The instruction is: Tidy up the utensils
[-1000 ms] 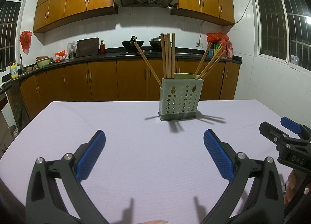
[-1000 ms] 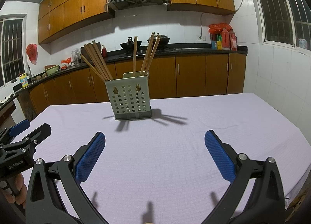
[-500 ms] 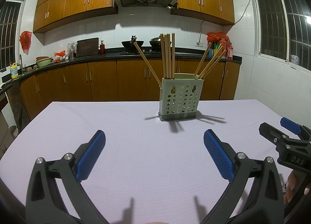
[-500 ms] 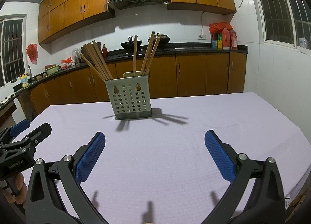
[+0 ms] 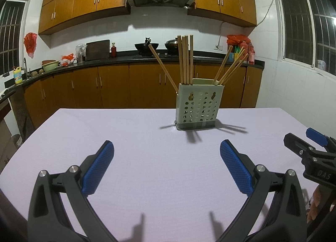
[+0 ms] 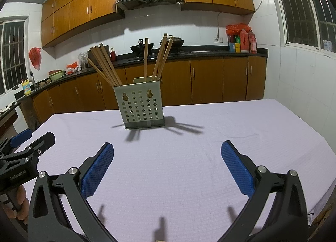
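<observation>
Perforated utensil holder (image 5: 198,106) (image 6: 141,104): stood upright on the lilac tablecloth (image 5: 147,158) (image 6: 189,158), loaded with wooden chopsticks (image 5: 185,59) (image 6: 105,65) fanned in separate clusters. It is placed well ahead of both grippers and touched by neither.

Left gripper (image 5: 167,166): held low over the cloth, jaws spread wide, nothing between them.

Right gripper (image 6: 167,166): held likewise, jaws wide apart and empty. Each tool is seen at the edge of the other's view, with fingers wrapped around its handle.
</observation>
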`<state>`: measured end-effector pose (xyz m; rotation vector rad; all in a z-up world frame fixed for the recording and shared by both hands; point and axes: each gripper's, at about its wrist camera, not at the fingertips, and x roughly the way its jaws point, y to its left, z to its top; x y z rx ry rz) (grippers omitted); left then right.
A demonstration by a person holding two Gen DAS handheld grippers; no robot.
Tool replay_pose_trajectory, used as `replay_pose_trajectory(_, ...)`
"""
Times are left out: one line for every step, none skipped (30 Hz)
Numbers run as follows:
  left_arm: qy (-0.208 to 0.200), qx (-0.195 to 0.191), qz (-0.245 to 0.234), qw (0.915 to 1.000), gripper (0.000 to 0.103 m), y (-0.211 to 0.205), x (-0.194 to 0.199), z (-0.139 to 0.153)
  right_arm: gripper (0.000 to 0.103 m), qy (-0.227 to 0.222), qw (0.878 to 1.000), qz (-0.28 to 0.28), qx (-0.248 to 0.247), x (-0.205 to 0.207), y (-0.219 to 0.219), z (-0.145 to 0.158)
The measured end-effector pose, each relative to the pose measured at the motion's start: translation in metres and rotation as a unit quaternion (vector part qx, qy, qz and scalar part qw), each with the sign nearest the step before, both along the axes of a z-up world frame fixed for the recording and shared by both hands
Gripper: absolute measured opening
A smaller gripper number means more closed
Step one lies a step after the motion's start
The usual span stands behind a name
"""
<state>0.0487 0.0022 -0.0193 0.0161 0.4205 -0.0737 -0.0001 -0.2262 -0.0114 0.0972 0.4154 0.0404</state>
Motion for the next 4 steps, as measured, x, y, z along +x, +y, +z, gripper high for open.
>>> replay_pose_trajectory(0.0,0.0,-0.001,1.0,0.099,-0.0003,0.0,-0.0001,0.101,0.0,1.0,0.0,0.0,-0.001,0.0016,-0.0003)
replay_pose_trajectory(0.0,-0.001,-0.002,1.0,0.099,-0.0002,0.0004,-0.0002,0.101,0.0,1.0,0.0,0.0,-0.0007,0.001,-0.0002)
replay_pose_trajectory(0.0,-0.001,-0.002,1.0,0.099,-0.0001,0.0004,-0.0005,0.101,0.0,1.0,0.0,0.001,-0.0009,0.0014,-0.0003)
replay_pose_trajectory(-0.001,-0.001,-0.002,1.0,0.099,-0.0001,0.0002,-0.0007,0.101,0.0,1.0,0.0,0.001,-0.0005,0.0015,-0.0005)
